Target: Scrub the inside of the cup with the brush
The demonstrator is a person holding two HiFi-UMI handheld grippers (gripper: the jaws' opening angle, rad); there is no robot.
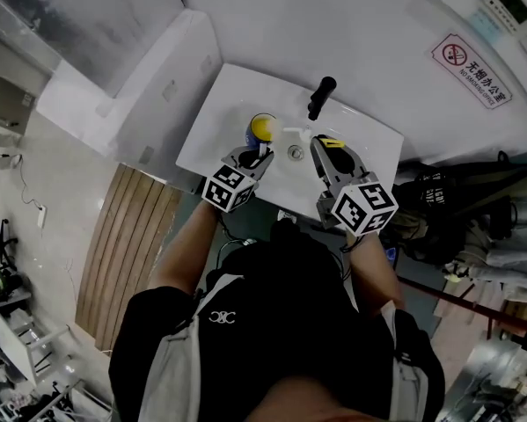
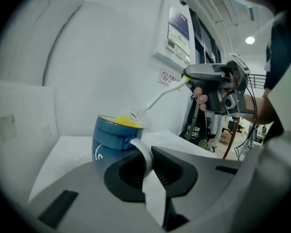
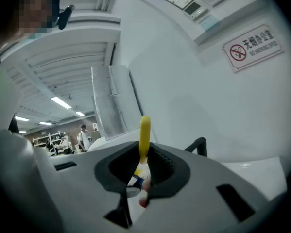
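**Brush tip at the cup's mouth, both grippers clamped**

Cup (image 2: 109,140) sits directly ahead of the left gripper (image 2: 147,154), blue outside and yellow inside. Its white loop handle is pinched between that gripper's jaws, which are closed on it. The cup stands roughly upright over the white sink (image 1: 237,95), with its open mouth facing up.

The right gripper (image 3: 144,166) has its jaws closed on the brush (image 3: 145,130), gripping it near the yellow end of the shaft. From those jaws the thin white shaft slants down and across toward the left gripper. Its pale bristled tip meets the cup at the rim, over the yellow interior. How far it reaches inside cannot be told.

In the head view the two grippers sit side by side and close together, the left gripper (image 1: 259,154) behind the cup (image 1: 261,128) and the right gripper (image 1: 320,143) just beside it. The brush (image 1: 291,130) bridges the gap between their tips. The black faucet (image 1: 321,98) stands just beyond the right gripper's tip. A no-smoking sign (image 1: 471,70) hangs on the wall well beyond and to the right gripper's side.
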